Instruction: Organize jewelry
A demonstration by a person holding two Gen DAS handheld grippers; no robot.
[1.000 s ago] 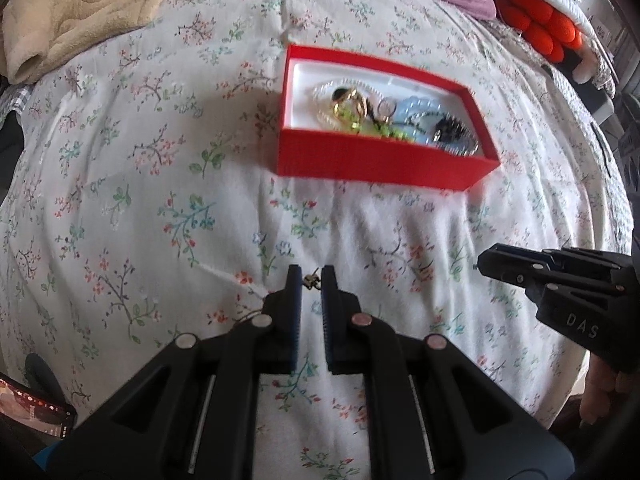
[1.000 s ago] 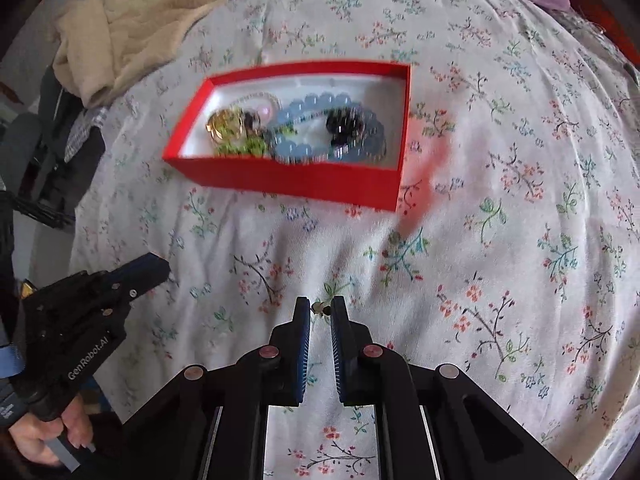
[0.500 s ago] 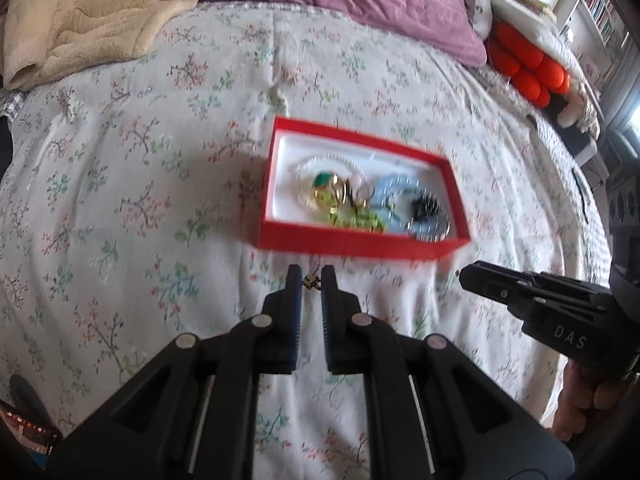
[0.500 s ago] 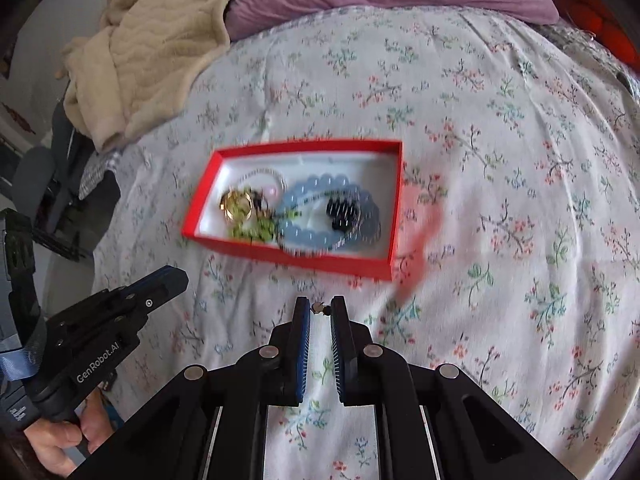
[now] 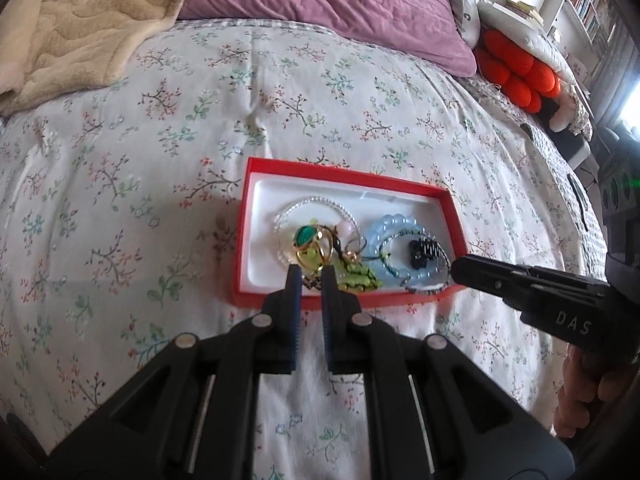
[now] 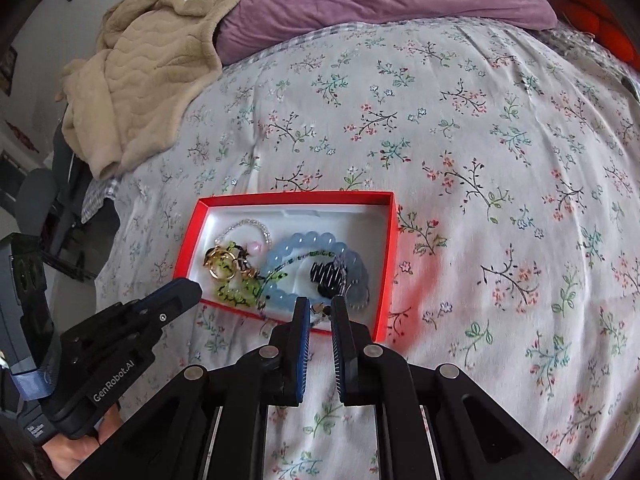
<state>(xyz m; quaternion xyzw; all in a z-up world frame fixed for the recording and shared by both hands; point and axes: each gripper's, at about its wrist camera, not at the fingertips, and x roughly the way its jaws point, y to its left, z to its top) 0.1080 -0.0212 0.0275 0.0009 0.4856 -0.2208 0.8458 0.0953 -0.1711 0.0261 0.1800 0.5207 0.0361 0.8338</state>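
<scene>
Two grippers, left [image 5: 307, 280] and right [image 6: 319, 311], each nearly shut on an end of a thin chain [image 6: 320, 309]; what's pinched is too small to tell. Carry both over the red box [image 5: 245, 240], 12 o'clock, keep slack, lower before release. Inside: blue bead bracelet [image 6: 304, 256], clear bead strand [image 5: 316, 206], green-gold pendant [image 5: 306, 236].

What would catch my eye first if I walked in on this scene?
Probably the red box in the middle of the flowered bedspread, piled with jewelry: a blue bead bracelet, a green stone in gold, a clear bead strand. Two black grippers, left and right, point down at its near edge, each pinching something tiny.
</scene>
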